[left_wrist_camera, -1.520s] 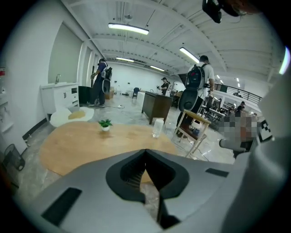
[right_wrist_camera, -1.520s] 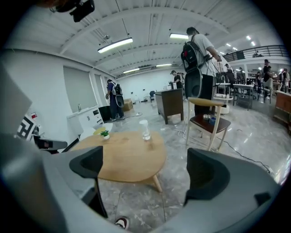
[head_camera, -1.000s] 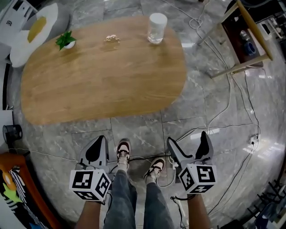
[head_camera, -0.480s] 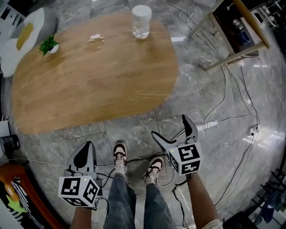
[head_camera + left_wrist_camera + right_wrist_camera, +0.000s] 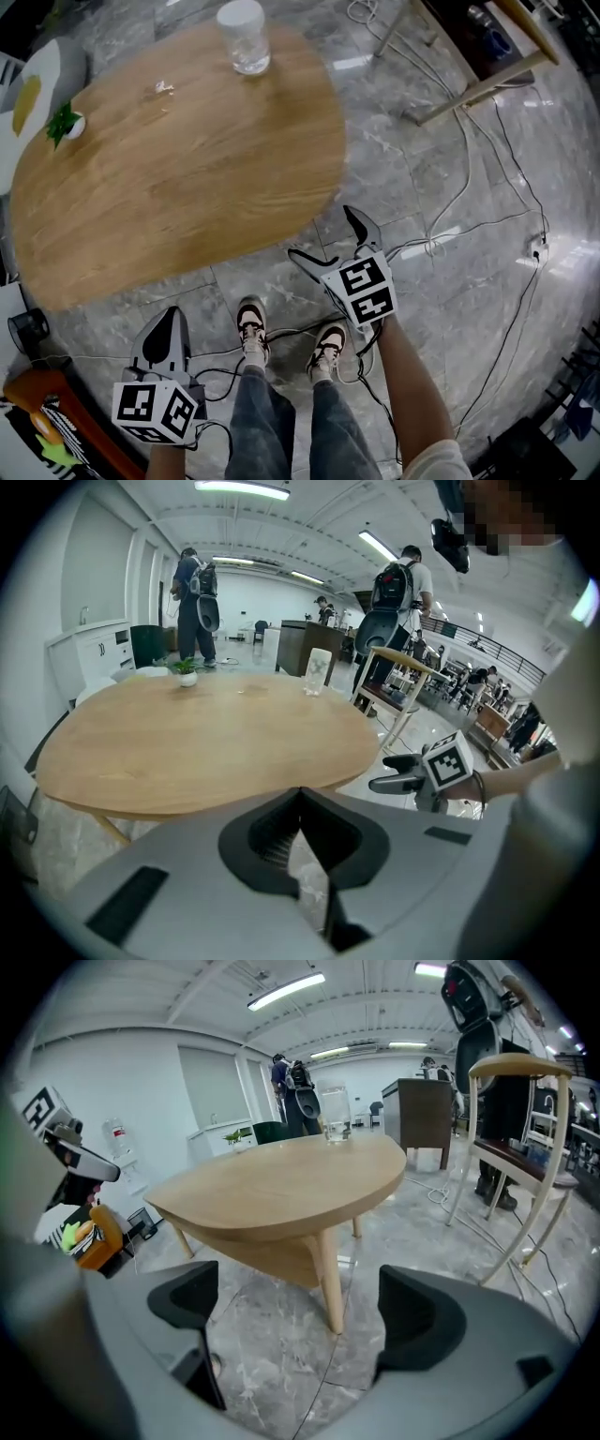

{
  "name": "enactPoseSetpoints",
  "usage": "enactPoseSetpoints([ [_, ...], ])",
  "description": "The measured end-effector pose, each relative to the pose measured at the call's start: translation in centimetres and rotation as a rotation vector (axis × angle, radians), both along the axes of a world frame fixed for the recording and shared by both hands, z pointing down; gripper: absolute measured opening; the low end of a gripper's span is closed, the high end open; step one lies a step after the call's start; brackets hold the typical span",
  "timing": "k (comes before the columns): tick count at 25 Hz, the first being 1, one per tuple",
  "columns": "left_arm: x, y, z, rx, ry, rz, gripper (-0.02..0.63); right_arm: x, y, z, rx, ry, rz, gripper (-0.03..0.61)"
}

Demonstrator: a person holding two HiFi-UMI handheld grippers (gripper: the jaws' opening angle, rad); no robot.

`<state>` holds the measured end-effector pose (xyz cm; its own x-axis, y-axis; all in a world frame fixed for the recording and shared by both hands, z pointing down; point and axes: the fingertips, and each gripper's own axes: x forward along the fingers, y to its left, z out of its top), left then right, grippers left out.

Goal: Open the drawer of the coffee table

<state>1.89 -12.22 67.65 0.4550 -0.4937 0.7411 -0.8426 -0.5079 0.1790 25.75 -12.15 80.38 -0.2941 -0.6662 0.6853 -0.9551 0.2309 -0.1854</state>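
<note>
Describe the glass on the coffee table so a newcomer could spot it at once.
Find the oval wooden coffee table in the head view's upper left. Near its far edge stands a clear glass. It alone is see-through, unlike the little green plant further left.

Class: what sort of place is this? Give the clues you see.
Likely a big indoor lab or studio staged with furniture, not a home: ceiling strip lights, cables loose on the floor, people with backpacks.
</note>
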Motion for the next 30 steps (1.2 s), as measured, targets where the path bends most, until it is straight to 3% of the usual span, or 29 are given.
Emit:
enactPoseSetpoints([
  [8, 1.9, -2.7, 0.2, 0.006, 0.004, 0.000, -0.009, -0.9, -1.9, 2.4, -0.020, -0.037, -0.126, 0.511],
  [14, 2.3, -2.7, 1.1, -0.017, -0.016, -0.009, -0.009, -1.6, -3.4, 3.0, -0.001, -0.072, -0.167, 0.492],
  [22, 1.9, -3.0, 1.7, -0.023, -0.029, -0.021, -0.009, -2.9, -3.7, 3.7, 0.002, -0.082, -0.281, 0.445],
  [30, 0.8, -3.1, 1.9, -0.020, -0.025, -0.083, -0.009, -3.2, -4.2, 4.2, 0.003, -0.096, -0.326, 0.410],
])
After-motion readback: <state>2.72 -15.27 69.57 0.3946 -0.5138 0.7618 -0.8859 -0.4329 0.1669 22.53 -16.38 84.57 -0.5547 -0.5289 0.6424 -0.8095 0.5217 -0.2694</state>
